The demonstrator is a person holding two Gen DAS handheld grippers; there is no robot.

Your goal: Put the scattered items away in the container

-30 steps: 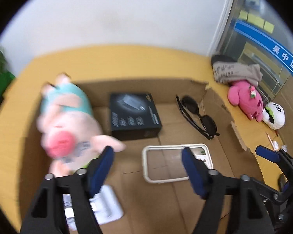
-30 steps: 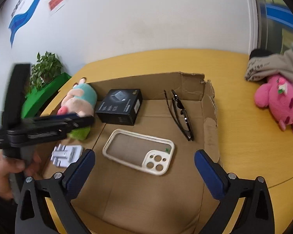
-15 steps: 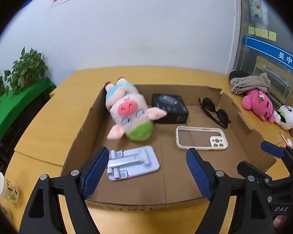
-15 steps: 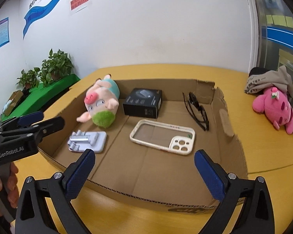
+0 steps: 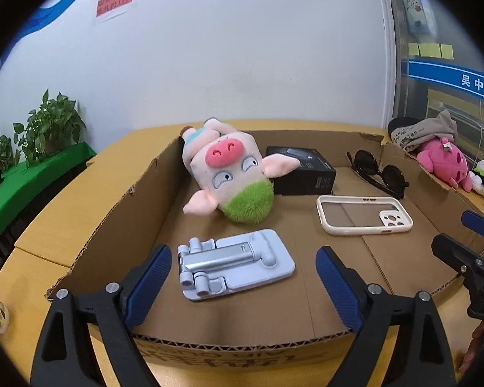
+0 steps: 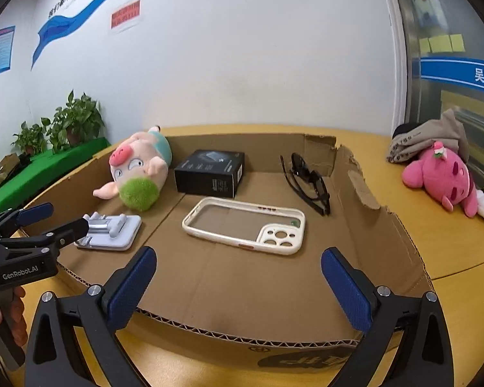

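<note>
Left gripper (image 5: 243, 267): jaws spread wide, nothing between the pads, held above the near wall of the cardboard box (image 5: 242, 343). Right gripper (image 6: 238, 269): likewise spread wide and empty, above the same near edge, to the right of the left unit. Directly ahead of the left gripper, a pale grey folding phone stand (image 5: 234, 262) lies flat on the box floor. Beyond it, a pink pig plush (image 5: 230, 177) with a green tuft lies on its back against the left wall, head toward the camera; its ear appears to touch a black carton (image 5: 301, 174) standing near the back wall. A cream phone case (image 6: 247, 224) lies flat, open side up, near the centre of the floor, ahead of the right gripper. Black sunglasses (image 6: 308, 182) rest folded by the torn right wall. Outside the box, on the yellow table (image 6: 416, 222), a pink plush toy (image 6: 442, 174) lies beside a grey cloth bundle (image 6: 426, 138). Potted plants (image 5: 48, 125) stand at far left.
</note>
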